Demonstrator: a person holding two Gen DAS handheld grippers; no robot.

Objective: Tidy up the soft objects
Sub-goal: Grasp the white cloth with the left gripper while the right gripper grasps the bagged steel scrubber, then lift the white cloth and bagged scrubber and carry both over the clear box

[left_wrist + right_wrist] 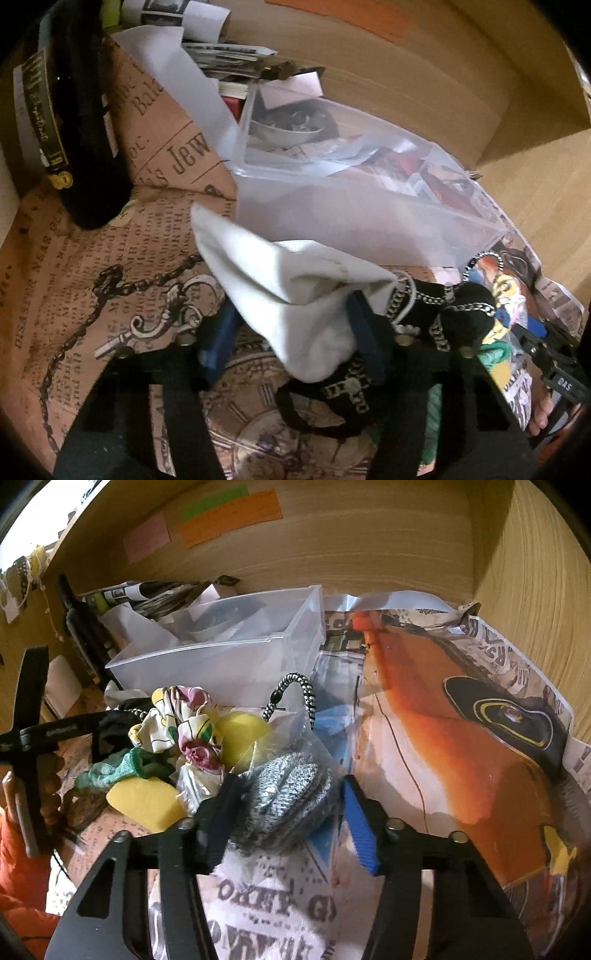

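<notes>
In the left wrist view, the left gripper [291,332] has a white sock [295,295] between its blue fingers [364,332], the right pad against the cloth, the left pad apart, so no full grip yet. The sock's long axis runs up-left toward the clear bin [369,206]. In the right wrist view, the right gripper [284,819] straddles a bagged grey scrubber [288,794] at the pile's near edge; its left pad touches, the right stands clear. The bin [221,653] lies straight behind.
</notes>
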